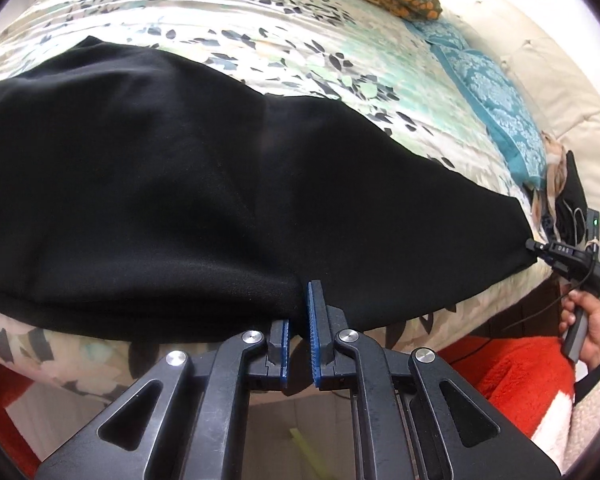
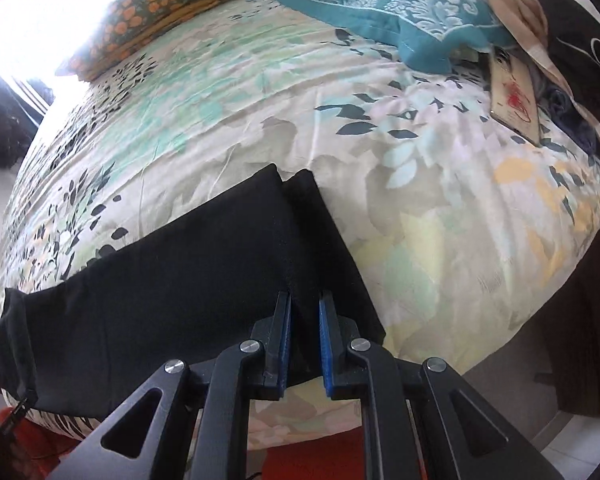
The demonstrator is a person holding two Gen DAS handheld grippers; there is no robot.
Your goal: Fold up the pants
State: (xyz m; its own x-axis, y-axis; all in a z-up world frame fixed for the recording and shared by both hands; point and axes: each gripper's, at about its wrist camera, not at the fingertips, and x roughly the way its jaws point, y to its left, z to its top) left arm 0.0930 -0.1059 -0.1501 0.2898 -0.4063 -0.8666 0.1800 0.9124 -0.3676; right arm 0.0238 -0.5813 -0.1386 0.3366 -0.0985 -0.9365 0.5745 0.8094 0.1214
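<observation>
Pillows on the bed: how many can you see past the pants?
2. An orange-flowered pillow lies at the far edge of the floral bedspread; a teal patterned pillow lies beside it, toward the clothes pile. That pile may hide more.

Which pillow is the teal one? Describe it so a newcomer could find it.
Start at the bed with its pale floral cover. At its far end lie two pillows; the teal pillow is the right-hand one in the right wrist view. It bears a white damask pattern and a plain teal border, unlike the dark orange-spotted pillow beside it.
</observation>
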